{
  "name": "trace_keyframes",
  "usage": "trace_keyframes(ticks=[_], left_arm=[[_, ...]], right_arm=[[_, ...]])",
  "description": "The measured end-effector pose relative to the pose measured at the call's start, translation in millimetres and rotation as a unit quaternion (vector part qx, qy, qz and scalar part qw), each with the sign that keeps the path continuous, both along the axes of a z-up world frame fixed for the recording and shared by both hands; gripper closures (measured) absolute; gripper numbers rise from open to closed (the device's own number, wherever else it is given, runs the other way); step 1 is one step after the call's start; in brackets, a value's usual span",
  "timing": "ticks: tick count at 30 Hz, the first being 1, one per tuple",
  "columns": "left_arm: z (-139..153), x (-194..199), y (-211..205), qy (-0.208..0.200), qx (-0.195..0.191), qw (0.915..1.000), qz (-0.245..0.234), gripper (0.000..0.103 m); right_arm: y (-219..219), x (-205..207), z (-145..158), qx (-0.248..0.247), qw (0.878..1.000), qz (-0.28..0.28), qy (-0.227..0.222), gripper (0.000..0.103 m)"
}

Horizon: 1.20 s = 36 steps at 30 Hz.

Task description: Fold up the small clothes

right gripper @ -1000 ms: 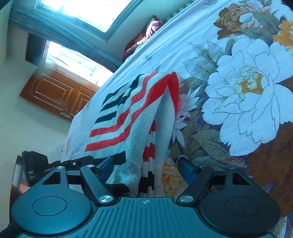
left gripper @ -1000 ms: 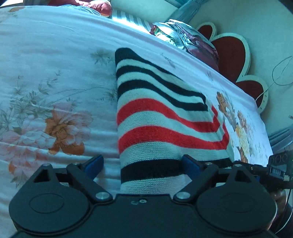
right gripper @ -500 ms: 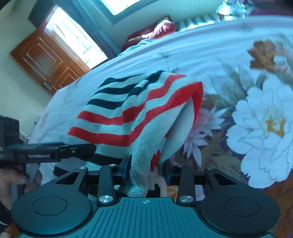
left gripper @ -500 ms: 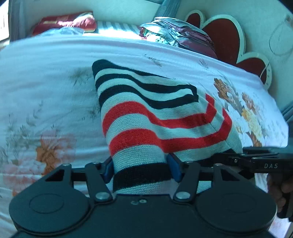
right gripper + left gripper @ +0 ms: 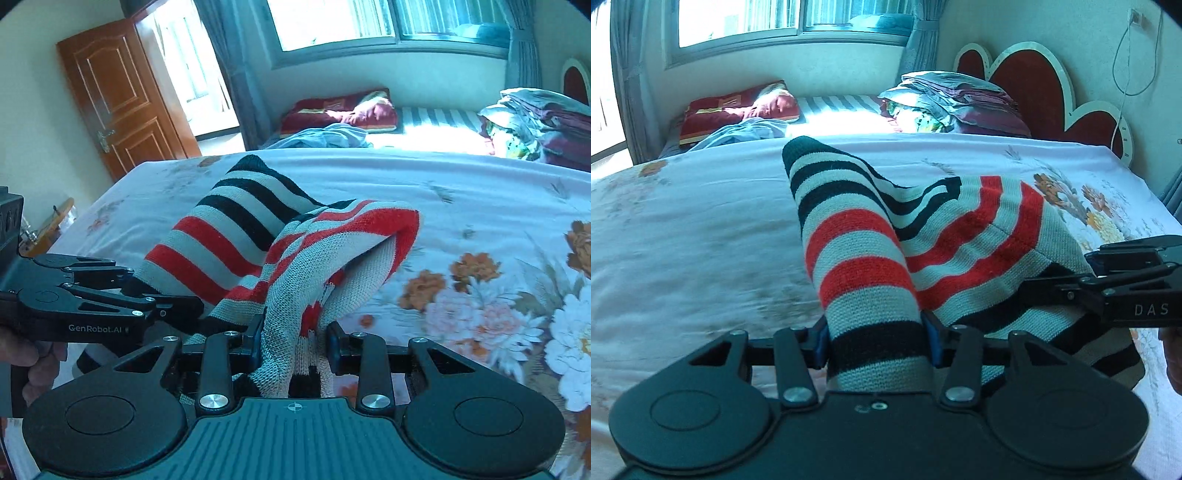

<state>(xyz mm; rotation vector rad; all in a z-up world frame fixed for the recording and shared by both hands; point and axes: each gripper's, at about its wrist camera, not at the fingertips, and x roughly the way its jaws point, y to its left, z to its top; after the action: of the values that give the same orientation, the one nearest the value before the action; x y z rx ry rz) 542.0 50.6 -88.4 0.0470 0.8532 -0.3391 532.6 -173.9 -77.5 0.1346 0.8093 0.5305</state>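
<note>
Striped knit garment (image 5: 864, 258): near bed's (image 5: 683, 229) front edge. Since a second ago, left hand-held gripper (image 5: 875, 343) has been closing onto its hem, right hand-held gripper (image 5: 295, 343) has clamped its bunched edge; both raised it. Fold can begin.

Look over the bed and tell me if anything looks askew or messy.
The striped knit garment is bunched unevenly: its near edge hangs from both claws, the rest slumped on the floral sheet. A blue cloth lies crumpled by the red pillow.
</note>
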Motion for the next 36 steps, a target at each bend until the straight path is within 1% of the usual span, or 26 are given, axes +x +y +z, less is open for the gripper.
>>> trace_keyframes(ticks=[4,5,7,8,9,10,11,12,13,14,17,18,19,20,21,22,23,24,25,26,27,28,30,32,35,36], left_arm=[[-2,-6,61,0.007,0.008,0.9997,0.022,0.057],[-4,-6,75,0.009,0.006,0.9996,0.026,0.057],[-13,-3,98,0.016,-0.004,0.9993,0.034,0.055],[-20,0,107,0.02,-0.004,0.9991,0.038,0.049],[-29,1,113,0.022,0.005,0.9988,0.044,0.033],[-36,0,121,0.02,0.015,0.998,0.057,0.022],[-41,-1,127,0.019,0.0,0.9981,0.059,0.018],[-46,-1,133,0.029,-0.028,0.9972,0.063,0.019],[-48,0,137,0.034,-0.046,0.996,0.069,0.019],[-49,1,139,0.036,-0.053,0.9954,0.071,0.019],[-47,3,136,0.033,-0.045,0.9966,0.061,0.019],[-42,2,139,0.029,-0.04,0.997,0.059,0.019],[-34,-2,141,0.017,-0.033,0.9974,0.061,0.019],[-23,-10,143,-0.011,-0.016,0.9977,0.064,0.023],[-13,-15,143,-0.042,0.0,0.9973,0.06,0.03],[-4,-19,143,-0.06,0.001,0.9973,0.043,0.035],[2,-18,141,-0.063,-0.01,0.9976,0.027,0.045],[5,-15,136,-0.059,-0.022,0.998,0.007,0.052],[4,-11,130,-0.055,-0.019,0.9983,-0.011,0.057],[0,-6,121,-0.045,-0.002,0.9987,-0.023,0.069],[-6,0,114,-0.033,0.011,0.999,-0.028,0.08],[-12,4,110,-0.023,0.013,0.9993,-0.028,0.081],[-24,10,106,-0.008,0.011,0.9996,-0.026,0.081],[-30,10,107,-0.003,0.006,0.9995,-0.031,0.08],[-34,8,103,-0.007,0.016,0.9989,-0.045,0.08],[-35,9,103,-0.006,0.012,0.9989,-0.046,0.08]], right_arm=[[62,2,-8,0.011,1.0,0.02,0.007,0.07],[76,5,-15,0.015,1.0,0.022,0.013,0.07],[92,11,-29,0.027,0.999,0.014,0.033,0.07],[98,15,-40,0.03,0.998,0.008,0.047,0.07],[103,18,-52,0.021,0.998,0.002,0.059,0.07],[106,22,-66,0.01,0.997,-0.013,0.08,0.07],[102,22,-76,0.027,0.995,-0.025,0.091,0.069],[95,22,-81,0.048,0.994,-0.037,0.094,0.069],[87,21,-84,0.064,0.992,-0.046,0.103,0.069],[84,21,-85,0.068,0.991,-0.051,0.107,0.069],[86,23,-78,0.051,0.992,-0.048,0.102,0.067],[85,23,-75,0.048,0.992,-0.049,0.103,0.065],[83,22,-69,0.043,0.993,-0.057,0.098,0.059],[85,11,-53,0.024,0.994,-0.073,0.075,0.043],[83,3,-40,0.005,0.996,-0.083,0.043,0.034],[83,-2,-26,-0.001,0.997,-0.074,0.004,0.033],[85,-4,-16,-0.004,0.998,-0.059,-0.02,0.033],[90,-3,-10,-0.016,0.998,-0.047,-0.036,0.035],[98,0,-6,-0.035,0.998,-0.034,-0.048,0.052],[112,4,-5,-0.063,0.996,-0.02,-0.053,0.075],[122,10,-9,-0.085,0.995,-0.008,-0.048,0.084],[132,16,-15,-0.102,0.994,0.003,-0.038,0.091],[143,25,-32,-0.14,0.99,0.008,-0.027,0.092],[144,28,-55,-0.182,0.983,0.007,0.005,0.092],[137,23,-61,-0.181,0.983,-0.013,0.007,0.093],[138,23,-61,-0.187,0.982,-0.015,0.007,0.093]])
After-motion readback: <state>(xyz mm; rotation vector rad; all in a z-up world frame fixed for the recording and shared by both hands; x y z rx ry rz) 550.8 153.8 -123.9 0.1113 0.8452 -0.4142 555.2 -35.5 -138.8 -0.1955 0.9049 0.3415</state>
